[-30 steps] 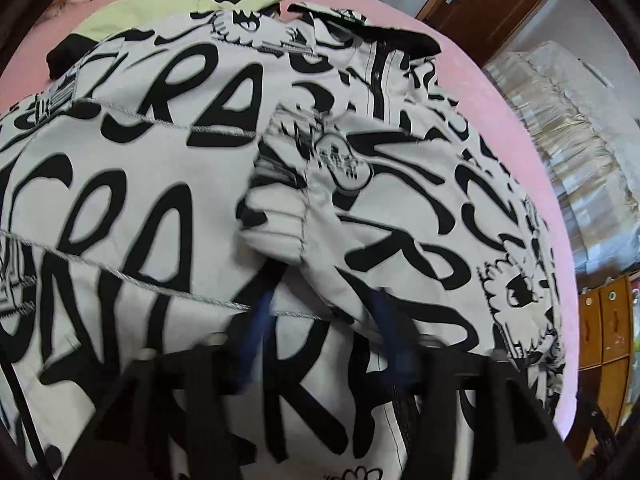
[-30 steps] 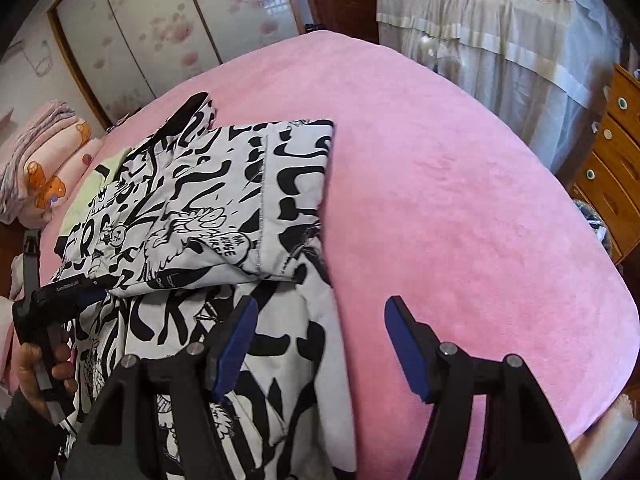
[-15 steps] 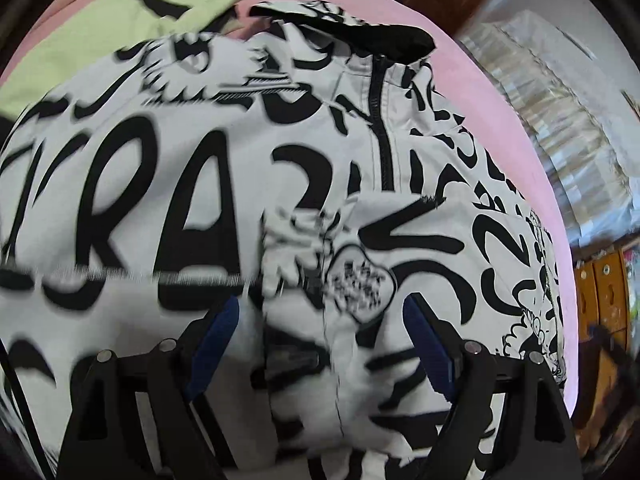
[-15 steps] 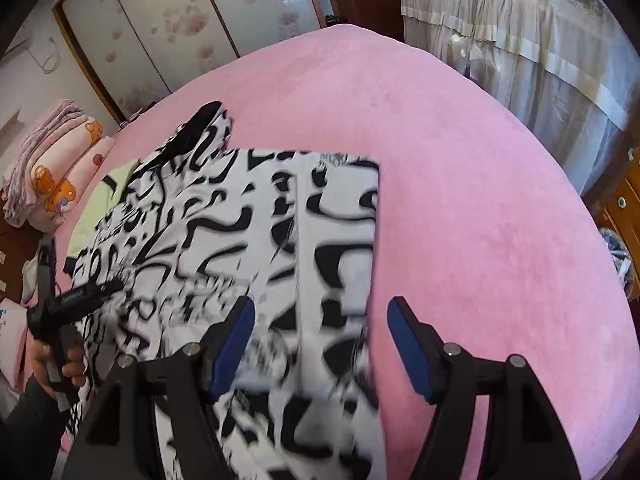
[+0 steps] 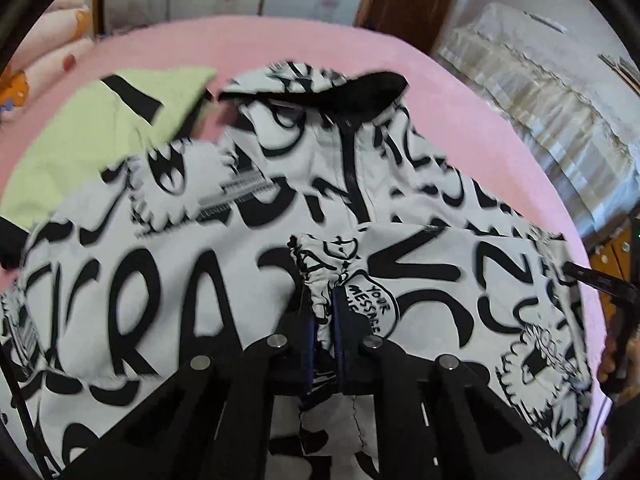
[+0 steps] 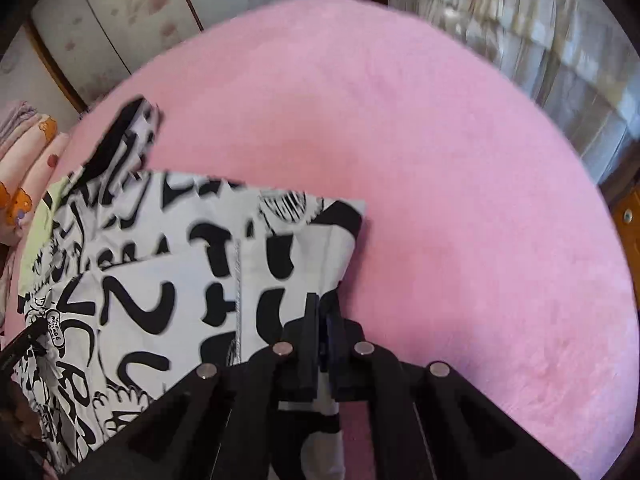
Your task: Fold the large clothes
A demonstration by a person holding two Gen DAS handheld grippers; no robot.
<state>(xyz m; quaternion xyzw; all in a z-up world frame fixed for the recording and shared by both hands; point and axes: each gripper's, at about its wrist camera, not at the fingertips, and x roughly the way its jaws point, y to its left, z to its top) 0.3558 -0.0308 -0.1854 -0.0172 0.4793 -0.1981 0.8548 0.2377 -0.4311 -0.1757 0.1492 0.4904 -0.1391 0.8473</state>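
Observation:
A white jacket with black graffiti lettering (image 5: 192, 280) lies on a pink bed (image 5: 304, 48), black collar (image 5: 360, 88) at the far end. One sleeve is folded across its front. My left gripper (image 5: 322, 312) is shut on the gathered sleeve cuff (image 5: 316, 264). In the right wrist view the jacket (image 6: 172, 280) lies left of centre, and my right gripper (image 6: 322, 320) is shut on its right edge near the folded corner (image 6: 340, 220). The left gripper (image 6: 24, 344) shows at that view's left edge.
A light green garment (image 5: 100, 136) lies under the jacket's far left side. Pink bedding with orange prints (image 6: 24, 184) is piled at the left. A curtained piece of furniture (image 5: 560, 112) and wooden drawers (image 5: 616, 248) stand right of the bed. Wardrobe doors (image 6: 132, 20) are behind.
Both grippers went from wide open to shut: the left closed on the sleeve cuff, the right on the jacket's right edge. Both moved forward over the jacket.

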